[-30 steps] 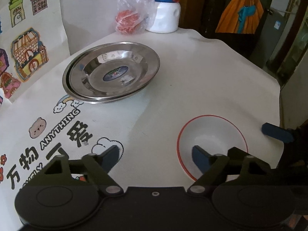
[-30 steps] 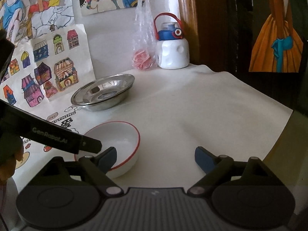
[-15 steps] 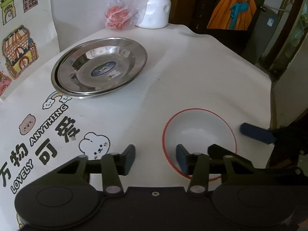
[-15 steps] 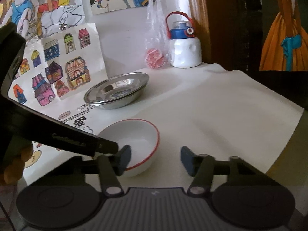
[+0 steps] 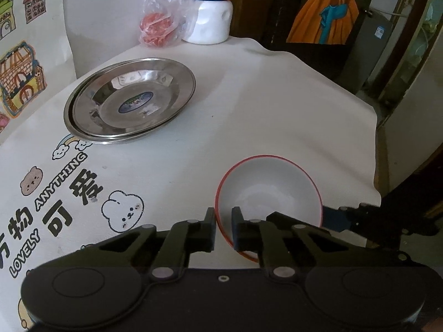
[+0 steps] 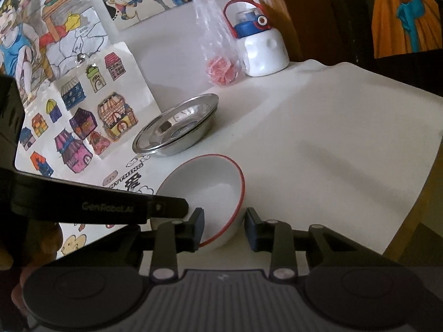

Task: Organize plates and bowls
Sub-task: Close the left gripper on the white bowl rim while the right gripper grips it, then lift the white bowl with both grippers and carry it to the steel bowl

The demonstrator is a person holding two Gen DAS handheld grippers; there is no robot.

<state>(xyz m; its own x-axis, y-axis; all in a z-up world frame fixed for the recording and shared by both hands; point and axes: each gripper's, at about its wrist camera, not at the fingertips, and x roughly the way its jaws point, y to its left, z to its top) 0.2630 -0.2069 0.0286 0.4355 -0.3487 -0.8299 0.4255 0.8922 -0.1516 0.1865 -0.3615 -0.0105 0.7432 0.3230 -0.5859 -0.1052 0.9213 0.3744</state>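
Left gripper [image 5: 223, 228] just closed, pinching white bowl [image 5: 270, 188] rim; right gripper [image 6: 224, 228] closing astride opposite rim, contact unclear.

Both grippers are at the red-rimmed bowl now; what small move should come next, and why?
Probably a short lift. The left gripper has just closed onto the bowl rim, and the right gripper has been closing around the opposite rim. The stacked steel plates lie apart, so the bowl needs clearance.

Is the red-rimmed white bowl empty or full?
Empty. The bowl shows only bare white interior in both wrist views, sitting upright on the tablecloth.
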